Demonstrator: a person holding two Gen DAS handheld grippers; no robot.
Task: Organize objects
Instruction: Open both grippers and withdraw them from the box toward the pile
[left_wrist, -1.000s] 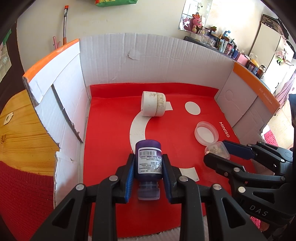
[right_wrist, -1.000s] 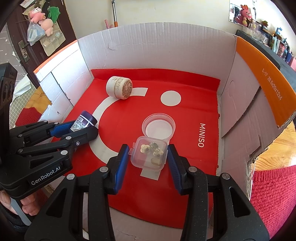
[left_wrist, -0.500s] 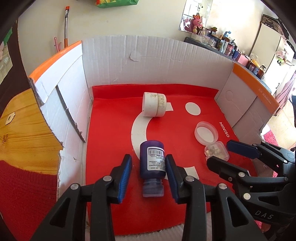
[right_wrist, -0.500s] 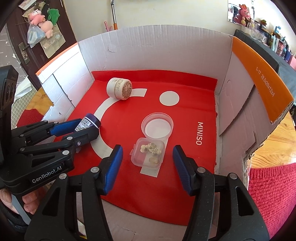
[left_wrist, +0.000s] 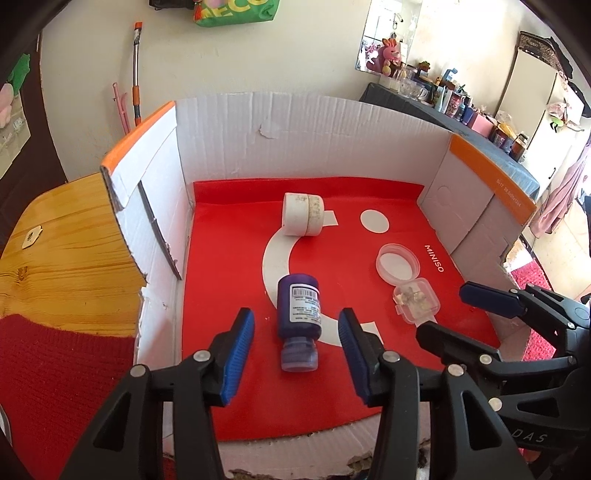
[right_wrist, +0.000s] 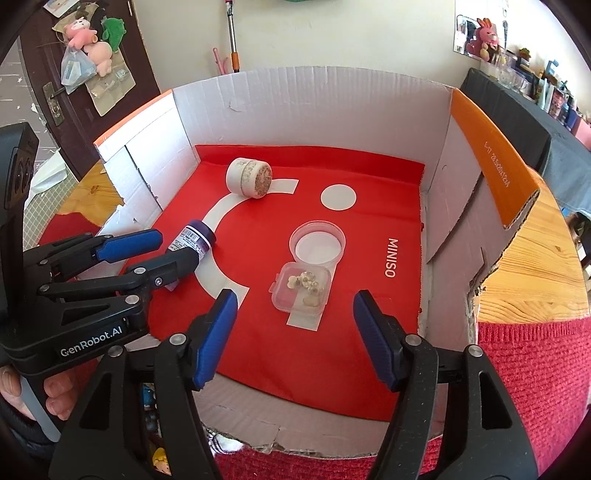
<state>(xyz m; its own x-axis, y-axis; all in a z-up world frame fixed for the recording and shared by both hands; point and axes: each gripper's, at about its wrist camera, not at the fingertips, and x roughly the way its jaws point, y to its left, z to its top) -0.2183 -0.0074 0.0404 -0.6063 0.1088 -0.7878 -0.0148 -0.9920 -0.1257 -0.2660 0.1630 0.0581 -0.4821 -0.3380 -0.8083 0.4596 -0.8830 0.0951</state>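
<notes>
Lying on its side on the red mat in the cardboard box (left_wrist: 314, 122), the purple bottle (left_wrist: 298, 306) sits between the left gripper (left_wrist: 295, 332), whose jaws have just been opening, clear of it. Right gripper (right_wrist: 295, 325) likewise spread, its jaws just opened, short of the clear case (right_wrist: 303, 290). Bottle judged light, rigid, prone to rolling; take it across the labelled body.

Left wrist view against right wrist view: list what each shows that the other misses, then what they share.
Only the left wrist view shows the purple bottle's cap and the green bag on the wall.

Only the right wrist view shows the brown door hung with plush toys, the white jar's speckled end face and the person's hand holding the left gripper.

Both show the cardboard box with its red mat, the purple bottle lying down, the white jar, the round clear tub, the small clear box, and both grippers, right, with fingers apart, having just been opening, touching nothing.
</notes>
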